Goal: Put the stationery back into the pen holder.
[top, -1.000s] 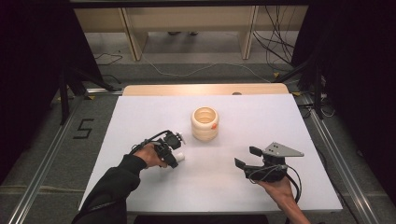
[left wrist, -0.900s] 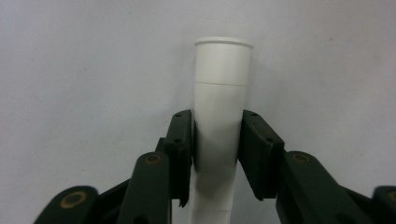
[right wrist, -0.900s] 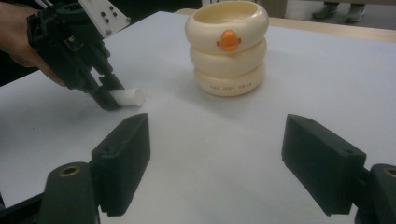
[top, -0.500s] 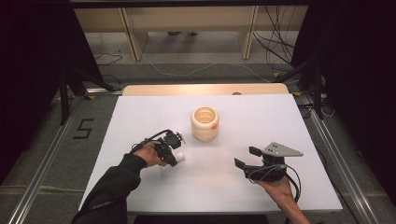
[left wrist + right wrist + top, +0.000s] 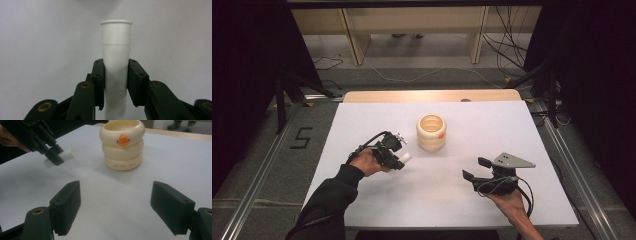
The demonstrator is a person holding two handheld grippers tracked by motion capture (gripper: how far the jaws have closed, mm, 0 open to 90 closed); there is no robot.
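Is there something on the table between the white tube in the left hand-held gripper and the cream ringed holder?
Nothing visible. The left hand-held gripper is shut on the white tube, and only bare white table lies between it and the cream ringed holder. The right hand-held gripper sits open, off to the side.

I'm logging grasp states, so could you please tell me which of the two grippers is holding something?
The left gripper: its jaws are clamped on a white tube. The right gripper stands open with nothing between its jaws.

One white tube (image 5: pixel 116 50), one cream ribbed cup (image 5: pixel 431 132), two tools.
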